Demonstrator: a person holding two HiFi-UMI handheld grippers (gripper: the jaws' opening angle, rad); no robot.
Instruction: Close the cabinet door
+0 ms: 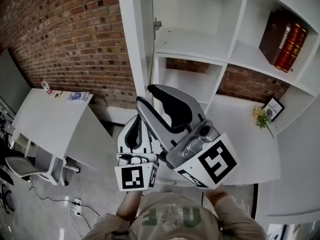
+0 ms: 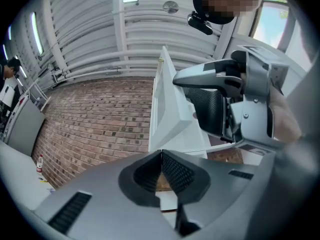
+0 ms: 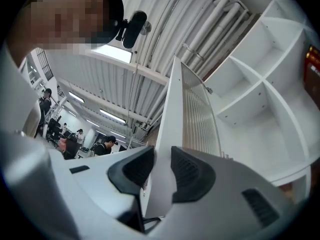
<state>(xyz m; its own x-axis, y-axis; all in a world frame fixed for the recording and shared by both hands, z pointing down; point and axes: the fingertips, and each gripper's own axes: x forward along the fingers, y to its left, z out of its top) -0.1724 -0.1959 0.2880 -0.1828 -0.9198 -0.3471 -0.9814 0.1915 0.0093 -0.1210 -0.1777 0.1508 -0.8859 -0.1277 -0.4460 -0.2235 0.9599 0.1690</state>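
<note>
While the right gripper (image 1: 145, 95) (image 3: 162, 151) sits clamped on the free edge of the tall white cabinet door (image 1: 134, 44) (image 3: 167, 129), both ribbed black pads flat against the panel, the left gripper (image 1: 136, 120) (image 2: 161, 154) is clenched on nothing. Its pads meet at the tips, just at 7 o'clock of its partner.

The door stands swung open, edge-on to the head view, and runs from the centre up to 12 o'clock beside the white open shelving (image 1: 200, 44). A small metal hinge (image 1: 157, 23) shows near 12 o'clock. The door's lower end is lost behind the two grippers.

Now for the writing. At 2 o'clock, a row of dark red books (image 1: 285, 39) carries gold and white spine lettering, too small to read. At 3 o'clock, a black-framed card (image 1: 274, 108) leans behind a sprig of yellow flowers (image 1: 261, 116). Its print looks like "NATURE", though I can't be sure. Each gripper's cube wears a black-and-white square marker, pattern only, no words. At 6 o'clock, pale letters on the person's shirt (image 1: 172, 216) are partly cut off.

Over at 9 o'clock, a red-capped bottle (image 1: 46, 86) stands on a white table (image 1: 50, 124) against the red brick wall (image 1: 65, 29), its label unreadable.
</note>
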